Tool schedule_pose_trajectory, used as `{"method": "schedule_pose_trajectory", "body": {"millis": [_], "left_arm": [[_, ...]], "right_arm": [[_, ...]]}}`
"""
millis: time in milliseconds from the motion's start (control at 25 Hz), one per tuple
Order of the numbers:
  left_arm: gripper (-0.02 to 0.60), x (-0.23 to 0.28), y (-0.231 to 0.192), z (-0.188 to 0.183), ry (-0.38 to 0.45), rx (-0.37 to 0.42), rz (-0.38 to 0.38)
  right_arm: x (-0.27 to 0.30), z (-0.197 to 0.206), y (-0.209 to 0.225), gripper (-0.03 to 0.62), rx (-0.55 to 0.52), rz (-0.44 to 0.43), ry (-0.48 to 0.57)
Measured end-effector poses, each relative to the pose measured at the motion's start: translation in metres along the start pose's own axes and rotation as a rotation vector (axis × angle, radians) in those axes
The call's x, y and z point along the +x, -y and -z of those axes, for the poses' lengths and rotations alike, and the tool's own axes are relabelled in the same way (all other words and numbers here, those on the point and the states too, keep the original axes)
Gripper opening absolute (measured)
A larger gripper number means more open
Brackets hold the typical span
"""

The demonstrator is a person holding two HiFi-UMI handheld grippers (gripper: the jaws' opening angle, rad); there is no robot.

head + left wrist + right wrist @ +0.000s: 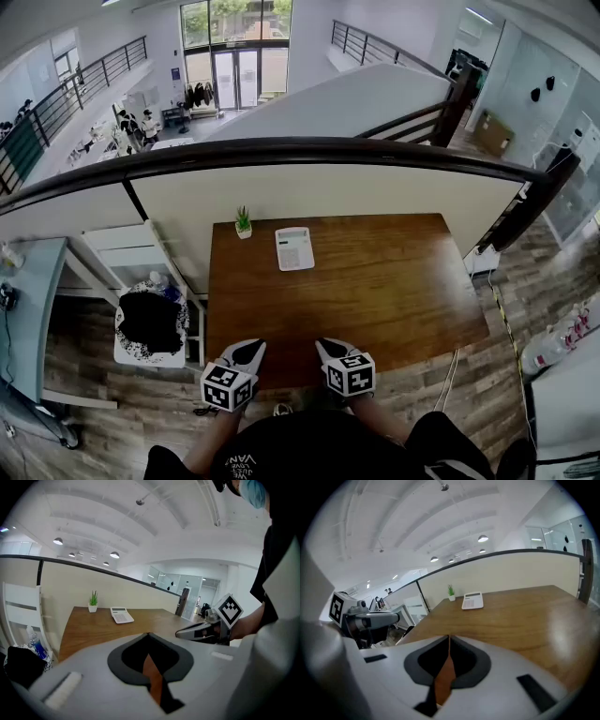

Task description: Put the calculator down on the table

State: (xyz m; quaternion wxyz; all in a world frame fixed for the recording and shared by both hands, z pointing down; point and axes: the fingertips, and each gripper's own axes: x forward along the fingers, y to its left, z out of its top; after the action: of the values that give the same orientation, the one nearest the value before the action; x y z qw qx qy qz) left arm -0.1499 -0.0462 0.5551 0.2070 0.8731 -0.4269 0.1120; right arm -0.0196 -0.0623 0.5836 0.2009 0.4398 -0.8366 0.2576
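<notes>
Calculator (294,248) flat on table (403,300), upper centre of frame, beside plant (243,223); long axis approx top-to-bottom. Well apart from the 2 grippers at lower centre: right gripper (324,345) marginally nearer vs left gripper (251,347). Both clenched, nothing held.

The calculator (294,248) is a pale, off-white rectangular one, with a darker display strip along its far end and rows of light keys below. It lies flat, face up, on the brown wooden desk (375,291), towards the far edge and left of the middle. Its long side runs roughly away from the person, barely skewed. A small potted plant (243,223) stands just to its left, not touching. Nothing holds it.
</notes>
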Motion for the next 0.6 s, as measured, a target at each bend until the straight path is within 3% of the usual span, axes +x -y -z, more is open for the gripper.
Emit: {"method": "schedule_pose_trajectory", "body": {"millis": [600], "left_arm": [[0.012, -0.01, -0.014, 0.009, -0.008, -0.009, -0.036]], "right_arm": [[0.007, -0.002, -0.012, 0.014, -0.028, 0.005, 0.0]]}}
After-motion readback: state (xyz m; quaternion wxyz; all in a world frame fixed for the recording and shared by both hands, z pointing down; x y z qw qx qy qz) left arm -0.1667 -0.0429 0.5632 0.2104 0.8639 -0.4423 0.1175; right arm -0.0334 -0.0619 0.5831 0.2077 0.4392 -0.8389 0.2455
